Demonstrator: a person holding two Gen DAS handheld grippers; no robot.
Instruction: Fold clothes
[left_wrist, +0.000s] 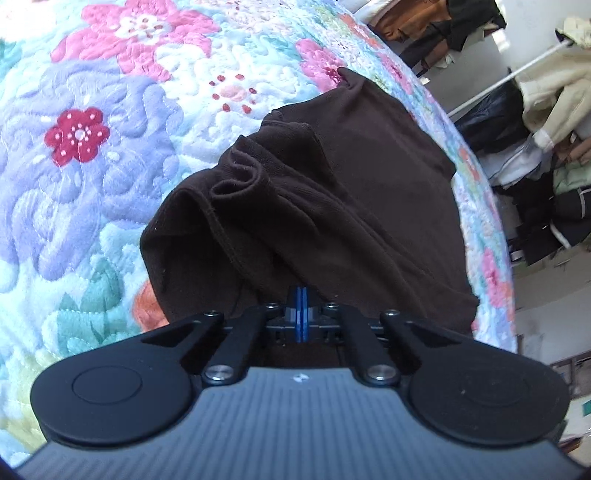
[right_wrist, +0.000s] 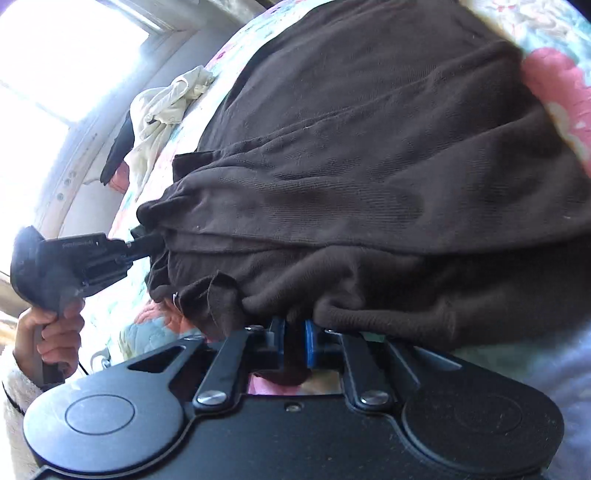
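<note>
A dark brown garment (left_wrist: 332, 192) lies bunched in folds on a floral quilt (left_wrist: 92, 147). In the left wrist view my left gripper (left_wrist: 302, 295) has its blue pads pressed together at the garment's near edge, shut on the cloth. The right wrist view shows the same garment (right_wrist: 369, 166) lifted in thick folds. My right gripper (right_wrist: 293, 334) is shut on a thick bunch of its hem, with dark cloth filling the gap between the blue pads. The left gripper (right_wrist: 142, 242) is also in that view, its tips buried in the garment's left edge, held by a hand (right_wrist: 48, 332).
A crumpled cream garment (right_wrist: 166, 99) and a black item (right_wrist: 118, 147) lie farther along the quilt near a bright window (right_wrist: 66, 48). Past the bed's right edge stands a rack with hanging coats (left_wrist: 546, 92) and piled clothes (left_wrist: 554, 206).
</note>
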